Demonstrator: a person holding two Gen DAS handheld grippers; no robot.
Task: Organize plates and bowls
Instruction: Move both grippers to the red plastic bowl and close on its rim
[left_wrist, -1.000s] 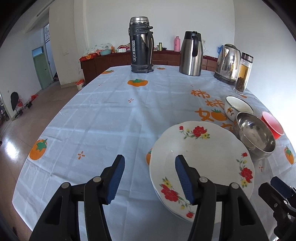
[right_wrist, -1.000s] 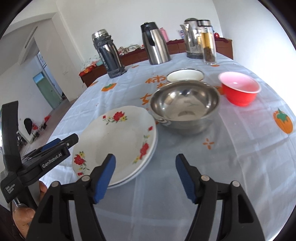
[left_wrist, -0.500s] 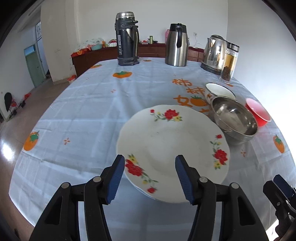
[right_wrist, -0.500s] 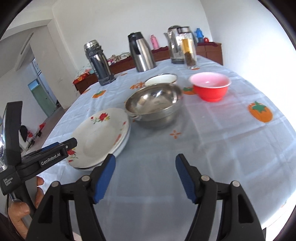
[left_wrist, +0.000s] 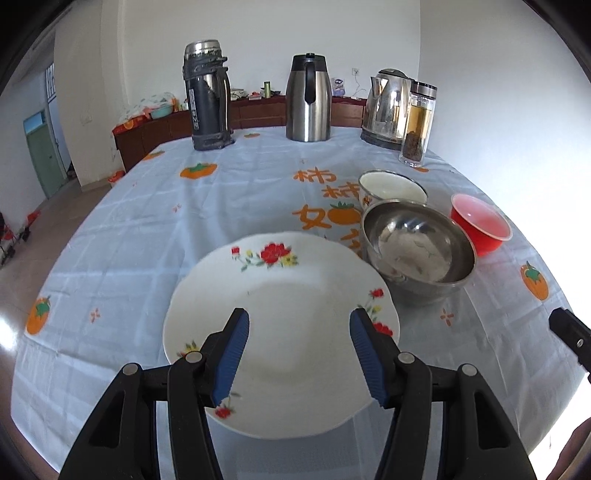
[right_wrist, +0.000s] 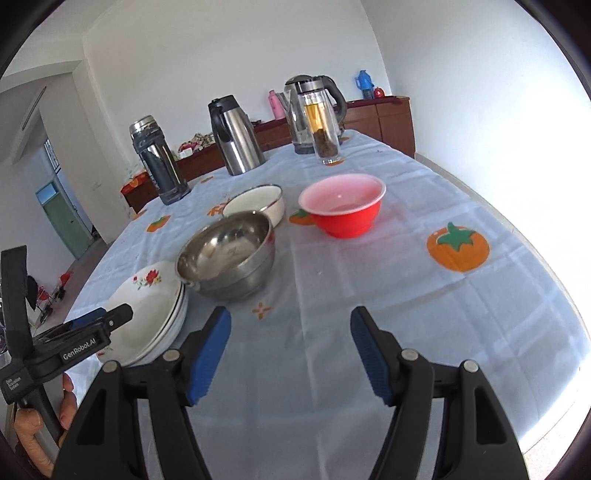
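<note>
Where walls stand white, a persimmon-print tablecloth (left_wrist: 147, 236) covers the table.

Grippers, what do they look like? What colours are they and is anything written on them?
Both look alike. The left gripper and the right gripper each have two black angular plastic arms joined by round silver rivets, and jaws lined with ribbed blue pads. In the right wrist view the left gripper shows from the side, with white "GenRobot.AI" lettering on its black body and another small white label. No cables or sleeves show.
</note>
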